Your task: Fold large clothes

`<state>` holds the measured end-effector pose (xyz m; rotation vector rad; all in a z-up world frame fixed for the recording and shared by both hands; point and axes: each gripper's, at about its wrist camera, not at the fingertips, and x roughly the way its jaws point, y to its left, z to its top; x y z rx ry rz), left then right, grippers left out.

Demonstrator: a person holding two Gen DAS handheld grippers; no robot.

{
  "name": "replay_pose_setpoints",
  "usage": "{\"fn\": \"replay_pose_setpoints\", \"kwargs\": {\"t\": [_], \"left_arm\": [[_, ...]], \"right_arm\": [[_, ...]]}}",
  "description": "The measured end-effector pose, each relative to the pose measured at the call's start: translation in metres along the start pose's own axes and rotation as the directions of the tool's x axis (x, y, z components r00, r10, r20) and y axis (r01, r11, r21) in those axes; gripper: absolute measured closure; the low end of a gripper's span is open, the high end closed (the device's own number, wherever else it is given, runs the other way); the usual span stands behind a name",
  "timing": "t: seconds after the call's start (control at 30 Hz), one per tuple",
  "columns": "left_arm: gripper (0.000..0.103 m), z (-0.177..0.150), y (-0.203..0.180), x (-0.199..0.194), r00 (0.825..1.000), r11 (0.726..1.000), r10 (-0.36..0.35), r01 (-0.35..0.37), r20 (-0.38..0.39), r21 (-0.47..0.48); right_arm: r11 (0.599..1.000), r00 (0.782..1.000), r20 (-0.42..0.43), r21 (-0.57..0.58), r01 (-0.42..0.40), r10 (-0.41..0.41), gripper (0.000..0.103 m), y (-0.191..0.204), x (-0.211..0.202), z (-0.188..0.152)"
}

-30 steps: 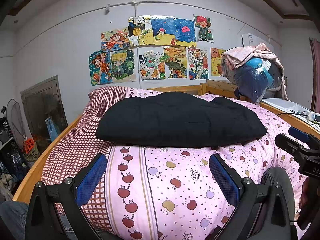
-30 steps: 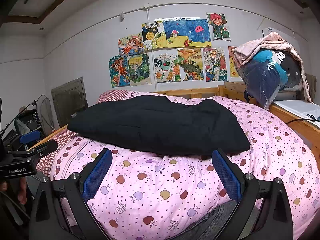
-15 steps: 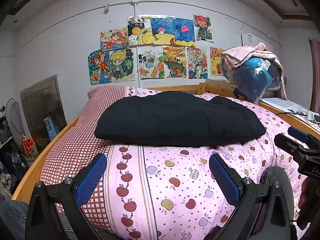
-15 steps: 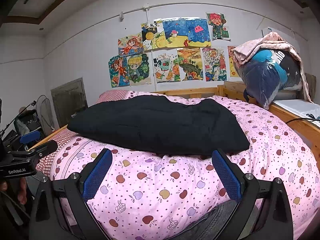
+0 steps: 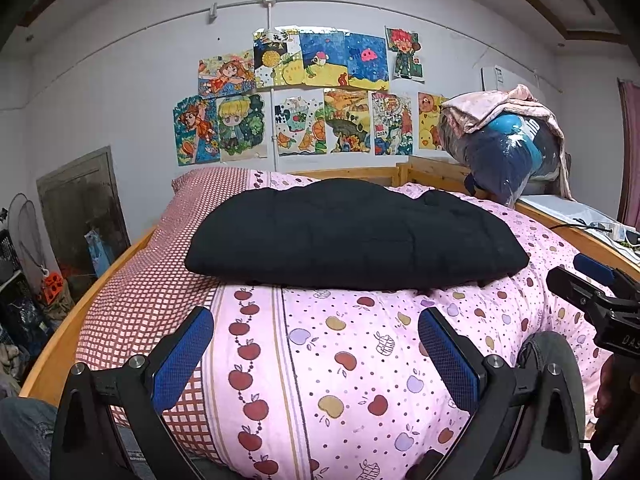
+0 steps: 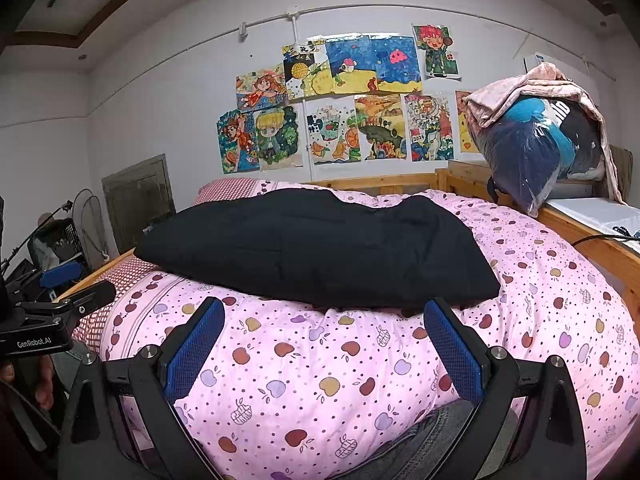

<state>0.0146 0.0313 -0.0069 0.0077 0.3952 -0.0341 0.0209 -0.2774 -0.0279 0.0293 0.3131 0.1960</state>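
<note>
A large black padded garment lies folded into a thick slab across the middle of a bed covered by a pink apple-print quilt. My left gripper hovers open over the quilt's near edge, short of the garment, with nothing between its blue pads. My right gripper is likewise open and empty, just in front of the garment's near hem. Each gripper shows at the side of the other's view: the right one, the left one.
A wooden bed frame borders the quilt. A plastic-wrapped bundle under a pink blanket sits at the back right beside a white surface with cables. Children's drawings cover the wall. A fan and clutter stand at the left.
Almost nothing differs; both grippers stay open and hold their place in front of the garment, with only a very slight drift of the left view.
</note>
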Motion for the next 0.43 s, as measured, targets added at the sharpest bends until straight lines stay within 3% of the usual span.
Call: {"fn": "replay_pose_setpoints", "kwargs": {"t": [0.13,0.43], "left_arm": [[0.000,-0.0019,0.0029,0.0039,0.997,0.997,-0.066,0.065,-0.035,-0.036],[0.000,-0.0026,0.0054,0.0043,0.998,0.997,-0.059,0.057,-0.039,-0.049]], "right_arm": [[1.000,1.000,0.001,0.000,0.002,-0.002,0.005,-0.0010,0.0003,-0.0008],[1.000,1.000,-0.003,0.001,0.001,-0.001,0.005,-0.0031,0.0010,-0.0059]]}}
